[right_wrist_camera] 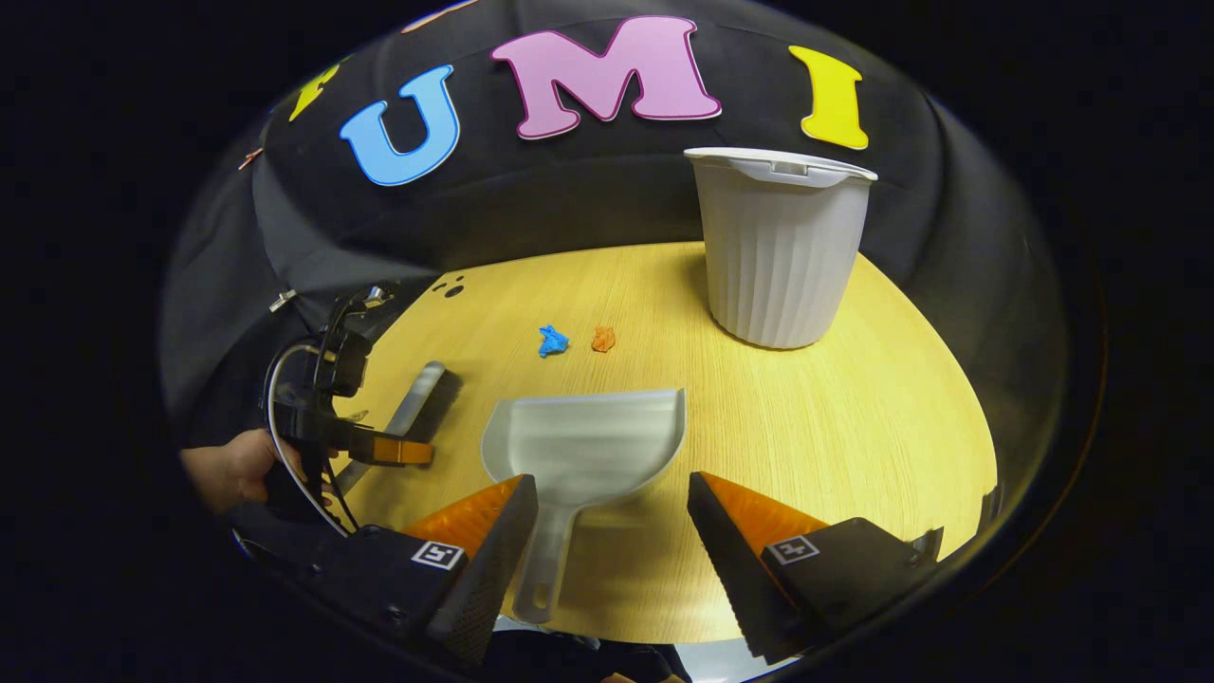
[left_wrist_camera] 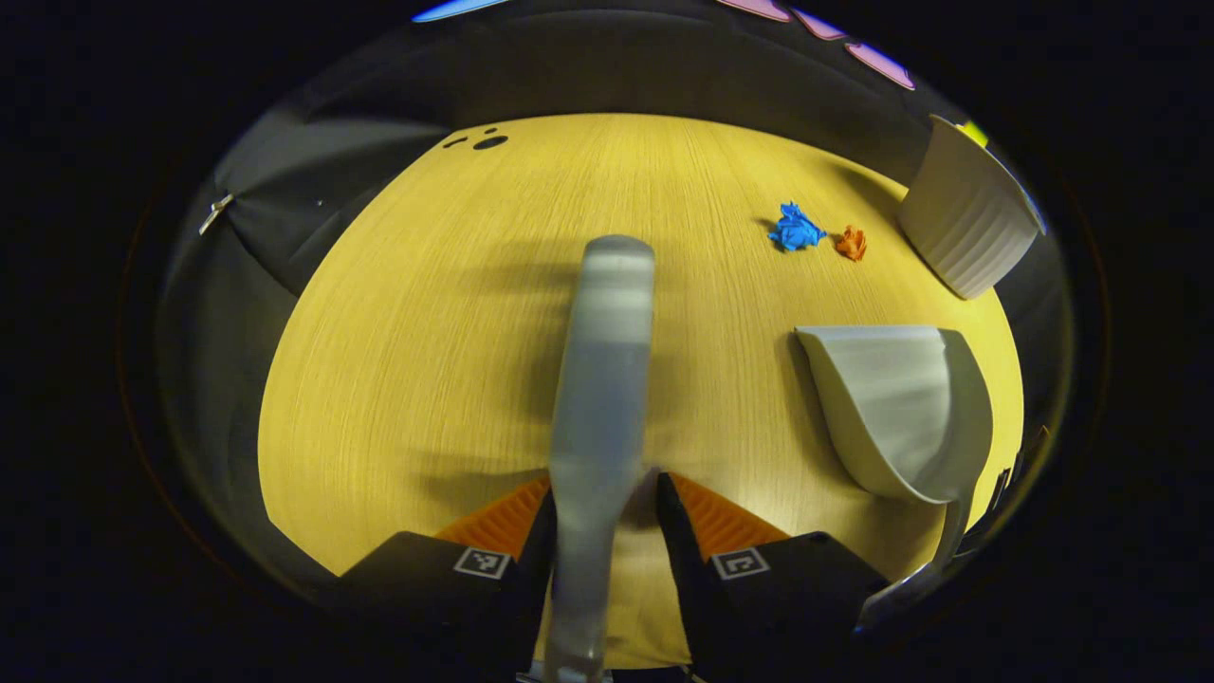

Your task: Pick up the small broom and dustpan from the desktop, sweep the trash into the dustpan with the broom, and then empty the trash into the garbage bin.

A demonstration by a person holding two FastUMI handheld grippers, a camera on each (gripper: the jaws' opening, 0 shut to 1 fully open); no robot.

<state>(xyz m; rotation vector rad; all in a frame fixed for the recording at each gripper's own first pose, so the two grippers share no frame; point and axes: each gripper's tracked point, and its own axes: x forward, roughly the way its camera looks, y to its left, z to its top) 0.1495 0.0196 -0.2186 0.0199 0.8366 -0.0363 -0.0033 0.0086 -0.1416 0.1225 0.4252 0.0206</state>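
On a pale yellow wood-grain desk (right_wrist_camera: 854, 455), a small grey plastic dustpan (right_wrist_camera: 588, 438) lay flat with its scoop mouth pointing away toward the far edge and its handle pointing back at the right gripper (right_wrist_camera: 607, 531). That gripper's jaws stood wide apart, straddling the handle without touching it; the handle ran nearer the left finger than the right, so the dustpan's long axis lined up almost with the gripper's own forward line, slightly off centre. The next move, judging by this, would call for a small shift sideways and then closing across the handle. To the dustpan's left, the left gripper (left_wrist_camera: 597, 512), held by a person's hand (right_wrist_camera: 228, 470), had the long grey handle of the small broom (left_wrist_camera: 602, 379) running straight forward between its jaws. The jaws sat close on either side of the handle, but whether both pressed on it could not be told. Beyond the dustpan's mouth lay a crumpled blue paper scrap (right_wrist_camera: 552, 341) and, just beside it, a crumpled orange paper scrap (right_wrist_camera: 603, 338). Farther from the dustpan, beyond it and to its right, a ribbed white plastic garbage bin (right_wrist_camera: 780, 251) stood upright near the desk's far edge.
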